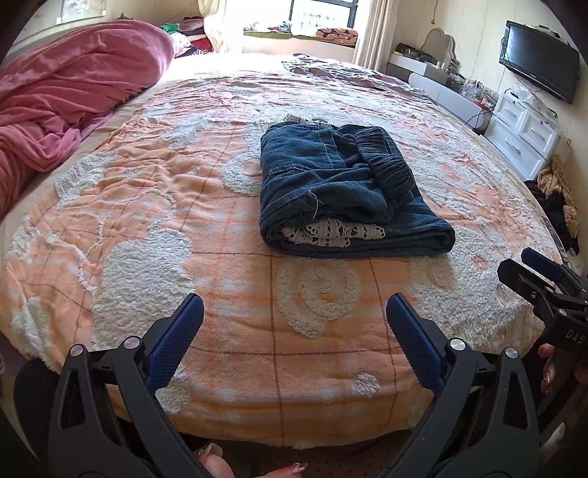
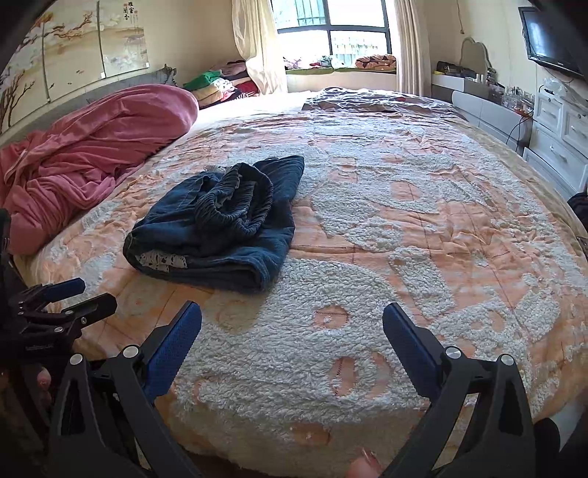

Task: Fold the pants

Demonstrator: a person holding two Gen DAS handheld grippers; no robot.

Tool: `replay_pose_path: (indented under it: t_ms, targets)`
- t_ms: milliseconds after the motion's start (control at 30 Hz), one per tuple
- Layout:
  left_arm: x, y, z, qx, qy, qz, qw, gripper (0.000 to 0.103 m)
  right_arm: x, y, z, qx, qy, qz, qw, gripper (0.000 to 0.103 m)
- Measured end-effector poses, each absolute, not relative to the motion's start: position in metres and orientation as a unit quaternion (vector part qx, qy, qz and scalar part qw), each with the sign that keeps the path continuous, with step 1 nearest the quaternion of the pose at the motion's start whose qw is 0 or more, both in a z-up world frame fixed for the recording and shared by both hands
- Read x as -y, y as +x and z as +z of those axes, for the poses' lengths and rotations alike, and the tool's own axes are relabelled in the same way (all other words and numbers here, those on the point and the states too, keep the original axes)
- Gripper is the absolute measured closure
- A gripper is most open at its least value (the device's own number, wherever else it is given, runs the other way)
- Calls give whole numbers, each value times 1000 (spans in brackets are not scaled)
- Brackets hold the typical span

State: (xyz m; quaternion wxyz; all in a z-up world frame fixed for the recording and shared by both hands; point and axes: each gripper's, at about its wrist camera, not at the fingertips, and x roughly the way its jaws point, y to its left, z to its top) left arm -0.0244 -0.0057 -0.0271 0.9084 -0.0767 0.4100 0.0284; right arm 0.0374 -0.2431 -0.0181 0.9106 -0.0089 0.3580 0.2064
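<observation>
Pants [image 1: 341, 191], dark blue and folded into a thick bundle, lie mid-bed on the orange-and-white blanket [image 1: 183, 206]. Left claw [image 1: 294, 312] and right claw [image 2: 292, 318] both gape wide, empty, near the bed's edge, apart from them.

Bright daylight from the far window [image 2: 330, 33] blows out there; sharp frames, fisheye-bent dark corners.

Folded pants [image 2: 217, 224] on bed [image 2: 404, 228]; R tongs [image 2: 292, 316] spread wide.

Soft matt denim pants [image 1: 341, 191] with lace trim lie on a nubbly, fleecy blanket [image 1: 147, 257].
</observation>
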Motion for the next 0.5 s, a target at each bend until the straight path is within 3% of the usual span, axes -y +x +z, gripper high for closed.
replay_pose_path:
  t_ms: [500]
  targets:
    - [2, -23, -29, -415, -76, 36, 906, 9, 243, 39, -21, -362, -13, 201, 910, 4]
